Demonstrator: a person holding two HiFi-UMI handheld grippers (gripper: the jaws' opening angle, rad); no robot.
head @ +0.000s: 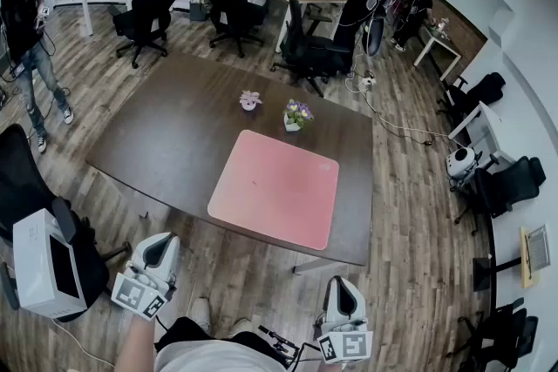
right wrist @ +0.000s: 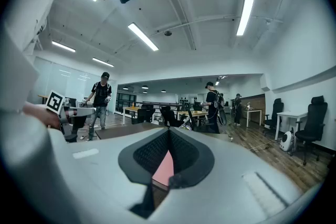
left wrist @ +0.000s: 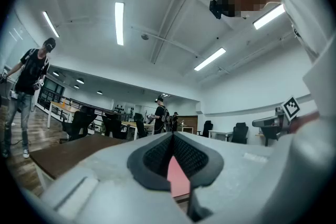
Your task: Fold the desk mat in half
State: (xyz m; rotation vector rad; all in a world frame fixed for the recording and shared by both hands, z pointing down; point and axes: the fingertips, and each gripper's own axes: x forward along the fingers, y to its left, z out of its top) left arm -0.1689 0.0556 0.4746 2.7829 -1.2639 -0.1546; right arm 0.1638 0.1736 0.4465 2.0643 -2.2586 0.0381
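Note:
A pink desk mat (head: 275,186) lies flat and unfolded on the right half of the brown table (head: 166,144). Both grippers are low in the head view, close to the person's body and short of the table's near edge. My left gripper (head: 161,246) is at the lower left and my right gripper (head: 342,285) at the lower right. In the left gripper view the left gripper (left wrist: 172,136) is shut and empty, with a strip of the mat (left wrist: 177,178) showing through the gap below the tips. The right gripper (right wrist: 169,131) is shut too, and the mat (right wrist: 164,168) lies beyond it.
Two small flower pots (head: 250,100) (head: 297,115) stand on the table just behind the mat. A white box (head: 48,261) and a black chair (head: 17,179) sit at my left. Office chairs, other desks and standing people are farther back. Cables run across the floor at the right.

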